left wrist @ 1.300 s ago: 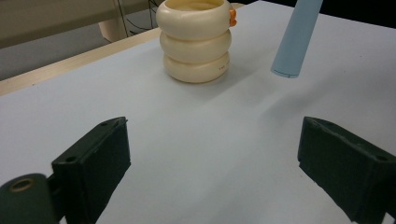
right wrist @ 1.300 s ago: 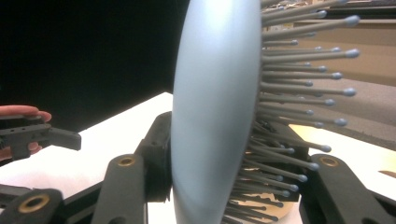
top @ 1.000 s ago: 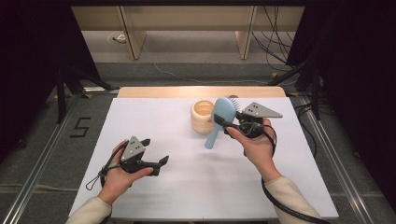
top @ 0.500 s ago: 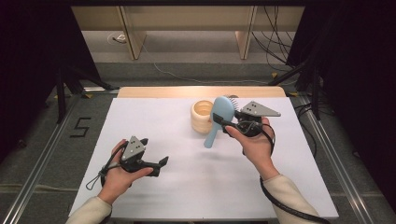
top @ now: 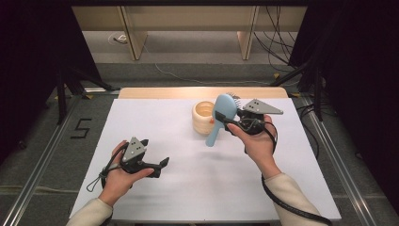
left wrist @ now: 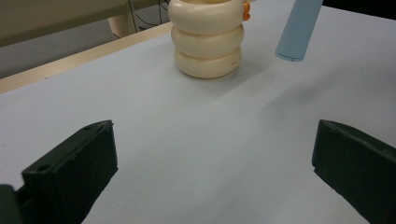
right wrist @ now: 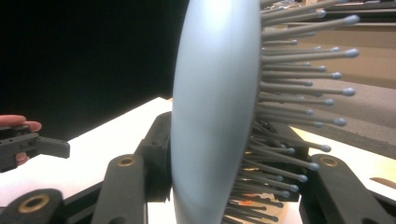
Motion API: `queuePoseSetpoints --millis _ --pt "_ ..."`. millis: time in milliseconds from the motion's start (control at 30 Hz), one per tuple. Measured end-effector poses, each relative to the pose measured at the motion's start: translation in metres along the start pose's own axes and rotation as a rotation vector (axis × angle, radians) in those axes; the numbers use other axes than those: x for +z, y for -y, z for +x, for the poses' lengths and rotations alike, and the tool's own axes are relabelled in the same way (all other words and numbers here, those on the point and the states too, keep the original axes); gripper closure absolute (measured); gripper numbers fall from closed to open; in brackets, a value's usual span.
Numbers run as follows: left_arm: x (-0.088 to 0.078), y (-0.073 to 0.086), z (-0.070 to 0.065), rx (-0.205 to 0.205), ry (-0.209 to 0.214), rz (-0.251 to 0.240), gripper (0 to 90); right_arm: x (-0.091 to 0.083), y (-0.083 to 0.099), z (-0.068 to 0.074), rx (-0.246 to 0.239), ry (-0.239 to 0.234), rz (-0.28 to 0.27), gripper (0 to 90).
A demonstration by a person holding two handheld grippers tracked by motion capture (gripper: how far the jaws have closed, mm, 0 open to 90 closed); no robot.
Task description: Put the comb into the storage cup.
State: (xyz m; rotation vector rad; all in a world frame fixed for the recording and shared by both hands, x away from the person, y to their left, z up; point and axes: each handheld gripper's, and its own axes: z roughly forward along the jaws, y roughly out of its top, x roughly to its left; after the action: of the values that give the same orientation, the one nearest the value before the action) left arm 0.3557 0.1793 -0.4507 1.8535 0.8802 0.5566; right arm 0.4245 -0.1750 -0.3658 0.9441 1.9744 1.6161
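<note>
While the right gripper [top: 229, 123] is clamped on the head of a pale blue hairbrush [top: 219, 117], the brush hangs with its handle slanting down and away from the jaws, its end off the white table top [top: 197, 188]. Seen along these jaws in the right gripper view, the brush head [right wrist: 212, 112] stands between them, smooth back to one side and bristles [right wrist: 299, 93] to the other. Just beside the brush, on the side away from the right hand [top: 258, 141], stands a cream ringed cup [top: 204, 117]; it is the one thing close to the handle. Well apart from both, the left gripper [top: 160, 165] rests low near the table's near edge, its jaws wide apart with nothing between them; the left gripper view shows bare white surface ahead of them, then the cup [left wrist: 208, 39] and the handle's end [left wrist: 298, 30] farther off. Open surface lies between the two grippers, and a wooden strip [top: 155, 92] borders the far edge.
</note>
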Motion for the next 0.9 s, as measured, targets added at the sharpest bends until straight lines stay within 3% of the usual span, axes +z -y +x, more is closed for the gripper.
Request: queuePoseSetpoints --millis 900 --pt "0.001 0.000 0.001 -0.001 -0.005 -0.003 0.0 0.005 -0.013 -0.006 -0.006 0.028 -0.018 51.7"
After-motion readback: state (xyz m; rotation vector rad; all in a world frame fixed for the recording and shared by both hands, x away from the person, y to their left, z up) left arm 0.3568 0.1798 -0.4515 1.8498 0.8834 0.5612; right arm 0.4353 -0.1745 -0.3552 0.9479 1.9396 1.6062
